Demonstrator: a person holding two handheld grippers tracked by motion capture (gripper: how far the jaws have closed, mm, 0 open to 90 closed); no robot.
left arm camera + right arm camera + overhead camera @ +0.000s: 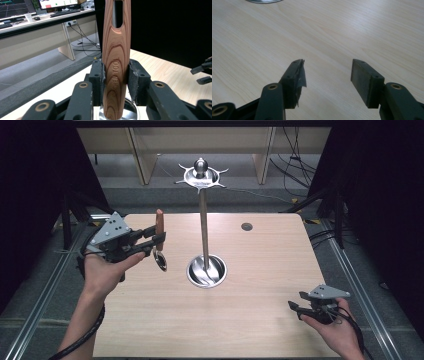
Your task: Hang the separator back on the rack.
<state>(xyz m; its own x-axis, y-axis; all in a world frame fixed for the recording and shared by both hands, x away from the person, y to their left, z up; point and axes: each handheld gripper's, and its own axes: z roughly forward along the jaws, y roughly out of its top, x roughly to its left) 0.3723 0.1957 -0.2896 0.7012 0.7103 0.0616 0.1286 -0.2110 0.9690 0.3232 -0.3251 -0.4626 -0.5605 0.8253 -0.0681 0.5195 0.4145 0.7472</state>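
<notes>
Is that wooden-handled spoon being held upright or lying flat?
Upright: the left gripper clamps the spoon by its wooden handle, bowl hanging down above the table.

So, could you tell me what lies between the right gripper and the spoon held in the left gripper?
In the high view, the metal stand with its round base stands between the right gripper and the spoon; otherwise the table is bare wood.

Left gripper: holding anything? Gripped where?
Left gripper is shut on a wooden-handled spoon, pads clamping the wooden handle, bowl hanging below. Right gripper is open, holding nothing.
</notes>
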